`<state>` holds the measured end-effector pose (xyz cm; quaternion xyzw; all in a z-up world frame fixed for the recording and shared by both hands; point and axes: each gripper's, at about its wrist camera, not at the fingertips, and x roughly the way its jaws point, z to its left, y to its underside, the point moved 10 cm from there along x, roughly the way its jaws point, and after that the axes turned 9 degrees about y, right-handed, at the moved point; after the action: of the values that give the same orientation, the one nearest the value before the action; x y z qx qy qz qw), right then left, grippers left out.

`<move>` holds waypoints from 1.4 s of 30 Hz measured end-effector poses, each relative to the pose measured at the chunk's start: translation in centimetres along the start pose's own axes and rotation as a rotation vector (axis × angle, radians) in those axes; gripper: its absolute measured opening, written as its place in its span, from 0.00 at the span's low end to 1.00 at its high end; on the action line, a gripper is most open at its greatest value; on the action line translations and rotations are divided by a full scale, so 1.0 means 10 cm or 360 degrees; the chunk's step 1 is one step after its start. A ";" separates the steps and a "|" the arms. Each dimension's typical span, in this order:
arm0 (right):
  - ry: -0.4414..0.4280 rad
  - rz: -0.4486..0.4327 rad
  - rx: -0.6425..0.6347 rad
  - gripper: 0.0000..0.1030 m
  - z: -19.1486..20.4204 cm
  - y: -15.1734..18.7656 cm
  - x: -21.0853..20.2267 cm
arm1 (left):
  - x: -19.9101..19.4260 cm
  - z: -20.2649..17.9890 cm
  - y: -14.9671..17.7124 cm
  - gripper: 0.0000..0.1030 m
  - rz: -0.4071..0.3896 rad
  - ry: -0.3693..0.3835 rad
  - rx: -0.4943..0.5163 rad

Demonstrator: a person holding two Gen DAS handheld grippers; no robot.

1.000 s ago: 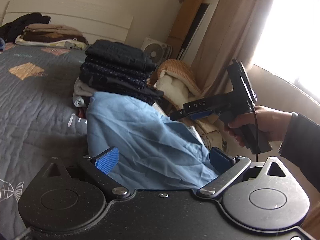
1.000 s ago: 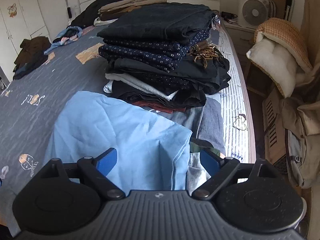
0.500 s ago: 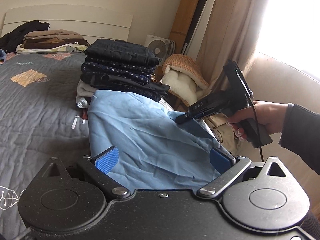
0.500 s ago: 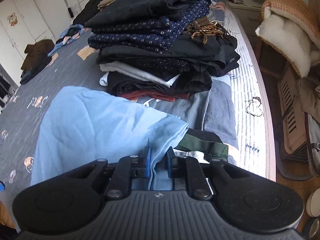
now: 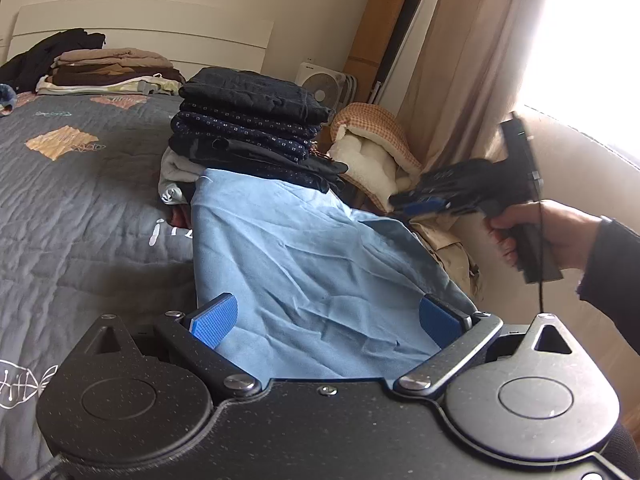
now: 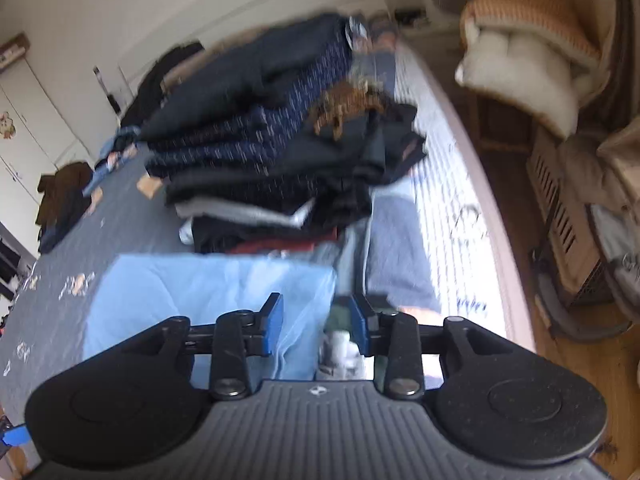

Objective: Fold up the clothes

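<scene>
A light blue garment (image 5: 304, 264) lies spread on the grey quilted bed (image 5: 80, 208), its far edge against a stack of folded clothes. My left gripper (image 5: 326, 320) is open, its blue pads wide apart over the garment's near edge. In the right wrist view, which is blurred, my right gripper (image 6: 316, 320) hangs over the garment's (image 6: 208, 292) right corner. Its jaws are opening. The corner's edge lies between the pads, and neither pad presses on it. From the left wrist view, a hand (image 5: 560, 236) holds the right gripper (image 5: 420, 200) just off the garment's far right corner.
A tall stack of dark folded clothes (image 5: 252, 128) stands behind the garment. Another folded pile (image 5: 108, 68) lies by the headboard. Off the bed's right edge (image 6: 472, 184) are a padded cushion (image 5: 372, 152), a white fan (image 5: 326, 86) and a curtain (image 5: 472, 80).
The right gripper went from wide open to shut on the garment's corner, and its jaws have now parted. It rolled and drew right, away from the cloth. The left gripper stayed put.
</scene>
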<state>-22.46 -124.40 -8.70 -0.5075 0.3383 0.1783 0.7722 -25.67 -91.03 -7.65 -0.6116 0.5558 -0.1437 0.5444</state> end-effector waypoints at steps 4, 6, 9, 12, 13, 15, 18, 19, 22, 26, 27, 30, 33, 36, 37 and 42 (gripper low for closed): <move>-0.0377 -0.0054 -0.0031 0.45 0.56 0.05 -0.41 | 0.03 -0.06 0.00 0.95 0.0004 0.0036 -0.0007; -0.0638 0.0069 -0.0065 0.51 0.97 0.28 -0.45 | 0.05 -0.11 0.02 0.95 0.0010 0.0073 -0.0008; -0.0880 0.0257 -0.0035 0.52 1.36 0.64 -0.32 | 0.06 -0.15 0.07 0.95 0.0030 0.0088 0.0011; -0.0946 0.0486 0.0176 0.54 1.41 0.91 0.00 | 0.06 -0.14 0.12 0.95 0.0055 0.0079 0.0022; -0.0948 0.0586 0.0222 0.54 1.39 1.02 0.12 | 0.06 -0.12 0.14 0.95 0.0063 0.0071 0.0022; -0.0989 0.0614 0.0263 0.53 1.33 1.15 0.19 | 0.05 -0.07 0.16 0.95 0.0076 0.0053 0.0024; -0.1053 0.0633 0.0246 0.54 1.26 1.25 0.02 | 0.03 -0.01 0.18 0.95 0.0086 0.0032 0.0020; -0.1057 0.0634 0.0203 0.54 1.24 1.31 -0.07 | 0.03 0.01 0.18 0.95 0.0085 0.0031 0.0014; -0.1053 0.0648 0.0088 0.55 1.18 1.45 -0.32 | 0.01 0.02 0.15 0.95 0.0071 0.0052 -0.0003; -0.1020 0.0576 0.0122 0.56 0.96 1.48 -0.55 | 0.01 -0.10 0.15 0.95 0.0066 0.0214 -0.0055; -0.1011 0.0548 0.0147 0.56 0.88 1.46 -0.57 | 0.02 -0.16 0.18 0.95 0.0080 0.0315 -0.0098; -0.0977 0.0477 0.0217 0.56 0.64 1.46 -0.61 | 0.05 -0.36 0.31 0.95 0.0139 0.0639 -0.0243; -0.0982 0.0430 0.0281 0.55 0.47 1.49 -0.63 | 0.16 -0.45 0.56 0.95 0.0273 0.0905 -0.0451; -0.0962 0.0411 0.0346 0.55 0.34 1.52 -0.60 | 0.30 -0.36 0.89 0.90 0.0436 0.0947 -0.0624; -0.0955 0.0405 0.0368 0.55 0.29 1.53 -0.59 | 0.31 -0.31 0.97 0.88 0.0461 0.0938 -0.0641; -0.0942 0.0373 0.0344 0.55 0.28 1.56 -0.64 | 0.07 -0.29 1.09 0.89 0.0601 0.0936 -0.0684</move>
<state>-35.68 -114.84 -13.82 -0.3066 0.1724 0.3686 0.8605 -33.46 -90.76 -15.90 -0.5314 0.8077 -0.0905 0.2390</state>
